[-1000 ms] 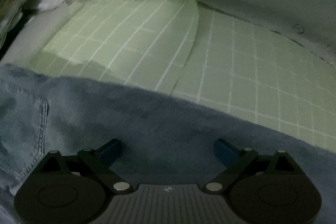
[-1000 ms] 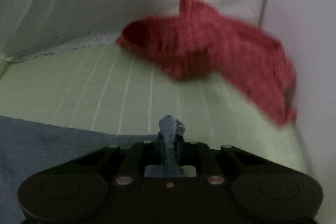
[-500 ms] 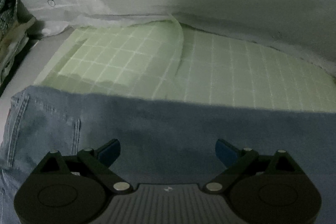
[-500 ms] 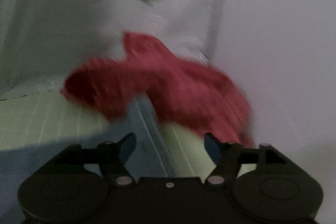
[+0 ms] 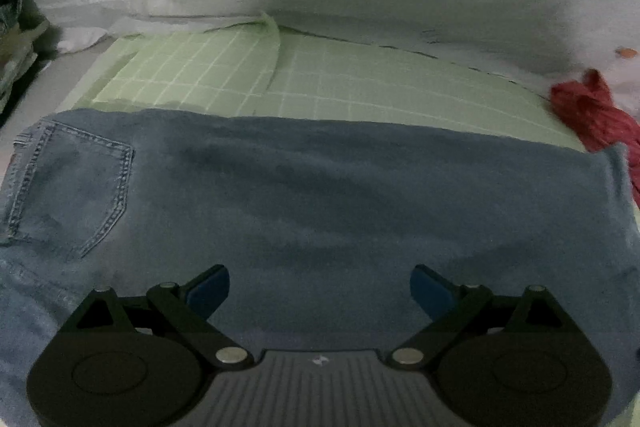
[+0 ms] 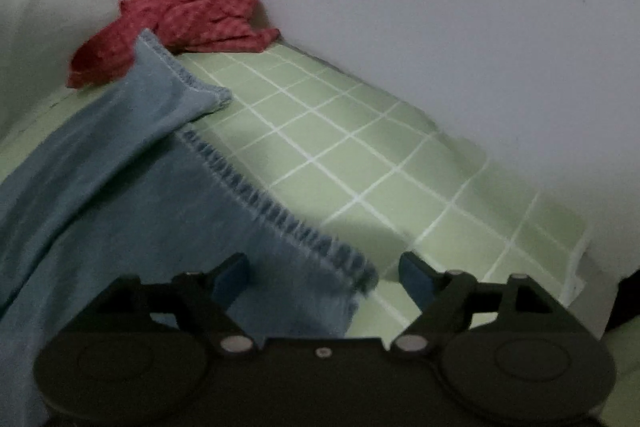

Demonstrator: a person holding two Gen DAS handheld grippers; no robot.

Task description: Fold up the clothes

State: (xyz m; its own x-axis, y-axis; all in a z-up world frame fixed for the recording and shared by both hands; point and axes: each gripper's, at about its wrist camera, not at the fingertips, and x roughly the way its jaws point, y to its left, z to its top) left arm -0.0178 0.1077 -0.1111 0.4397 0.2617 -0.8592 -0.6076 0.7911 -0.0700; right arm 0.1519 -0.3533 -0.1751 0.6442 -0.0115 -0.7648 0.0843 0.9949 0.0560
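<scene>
Our left gripper (image 5: 320,287) hangs released over the jeans (image 5: 320,195); our right gripper (image 6: 324,275) is released too, above the hems (image 6: 280,215). The jeans lie along the near edge of the green checked sheet (image 6: 360,155), legs together. We judge the crosswise folds remain, and the red garment (image 6: 188,23) in the far corner.

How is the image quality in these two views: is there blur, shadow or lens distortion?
Left wrist view: dim, fisheye-bent, a shadow over the jeans; the left claw is sharp. Right wrist view: dim too, the jeans hem and red cloth slightly blurred.
</scene>
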